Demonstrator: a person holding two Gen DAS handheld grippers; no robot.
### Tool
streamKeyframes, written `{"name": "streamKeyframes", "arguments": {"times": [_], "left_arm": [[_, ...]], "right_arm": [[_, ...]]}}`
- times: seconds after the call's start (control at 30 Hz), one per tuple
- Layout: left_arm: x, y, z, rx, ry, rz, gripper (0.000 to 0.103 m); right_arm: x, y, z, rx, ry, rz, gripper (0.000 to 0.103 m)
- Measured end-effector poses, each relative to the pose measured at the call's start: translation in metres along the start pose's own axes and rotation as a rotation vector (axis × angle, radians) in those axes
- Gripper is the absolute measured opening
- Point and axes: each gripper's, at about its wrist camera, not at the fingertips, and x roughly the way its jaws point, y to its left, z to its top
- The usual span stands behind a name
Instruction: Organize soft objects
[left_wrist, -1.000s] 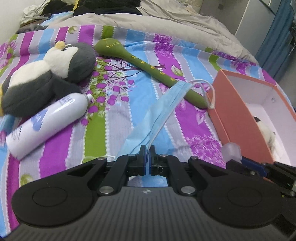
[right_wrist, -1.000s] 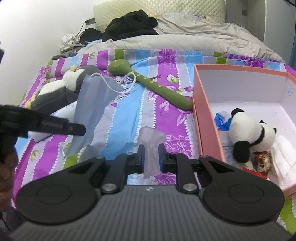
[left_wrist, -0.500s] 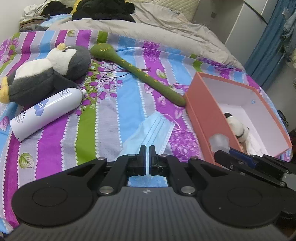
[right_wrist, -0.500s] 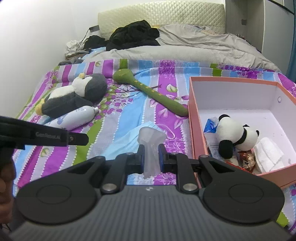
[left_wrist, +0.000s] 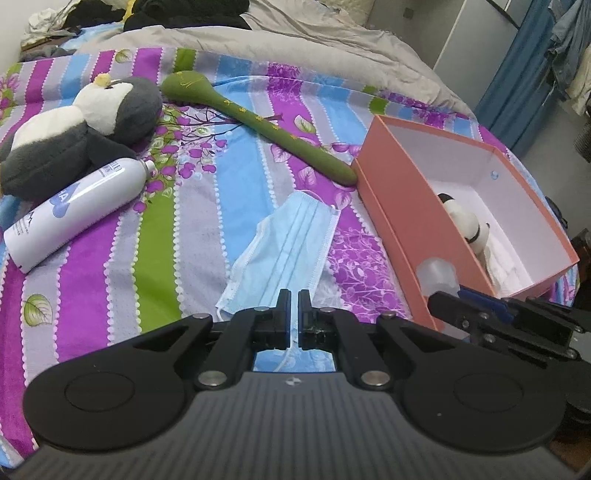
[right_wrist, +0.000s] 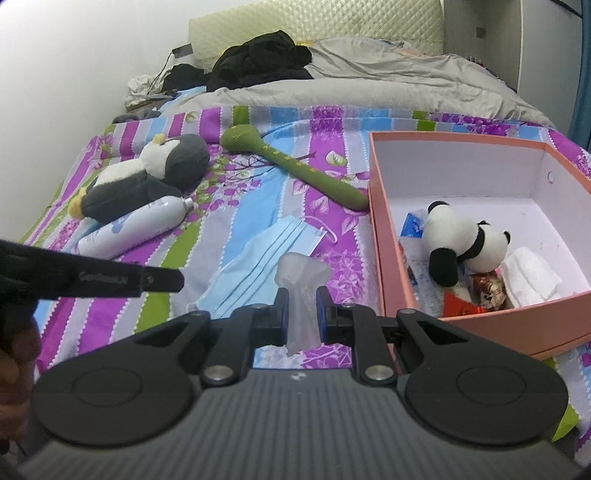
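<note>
My left gripper (left_wrist: 291, 310) is shut, pinching the near edge of a light blue face mask (left_wrist: 291, 236); the rest of the mask (right_wrist: 266, 254) lies on the striped bedspread. One ear loop trails under the jaws. My right gripper (right_wrist: 303, 306) is shut on a translucent white soft piece (right_wrist: 301, 277), held above the bed just left of the pink box (right_wrist: 380, 229). A panda plush (right_wrist: 465, 240) and folded white cloth (right_wrist: 532, 273) lie in the box. A grey penguin plush (left_wrist: 81, 133) and a long green plush stick (left_wrist: 258, 122) rest on the bed.
A white spray bottle (left_wrist: 74, 210) lies beside the penguin. A grey duvet (right_wrist: 369, 92) and dark clothes (right_wrist: 266, 59) cover the far half of the bed. The wall runs along the left, blue curtains (left_wrist: 517, 92) on the right. My left gripper (right_wrist: 177, 280) reaches in from the left.
The mask hung lifted from my left gripper a second ago; now most of it lies on the bedspread. Both views have pulled back, showing more of the box.
</note>
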Motion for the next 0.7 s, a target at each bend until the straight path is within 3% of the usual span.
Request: {"name": "streamKeyframes", "arguments": {"times": [0.1,0.17,0.23,0.37,0.43,0.7], "left_arm": [[0.007,0.003,0.002,0.017,-0.001,0.006,0.005],[0.014,0.006,0.004,0.021,0.005,0.005,0.012],[0.023,0.011,0.006,0.022,0.023,0.007,0.032],[0.044,0.020,0.008,0.049,0.040,0.023,0.043],[0.054,0.023,0.010,0.078,0.050,0.028,0.055],[0.094,0.035,0.014,0.157,0.075,0.016,0.064]], "right_arm": [[0.006,0.004,-0.003,-0.007,0.017,0.012,0.019],[0.010,0.006,-0.006,-0.014,0.028,0.020,0.019],[0.014,0.010,-0.009,-0.019,0.041,0.027,0.019],[0.023,0.018,-0.014,-0.036,0.071,0.046,0.019],[0.028,0.021,-0.017,-0.045,0.083,0.054,0.019],[0.048,0.018,-0.023,-0.033,0.139,0.049,0.019]]}}
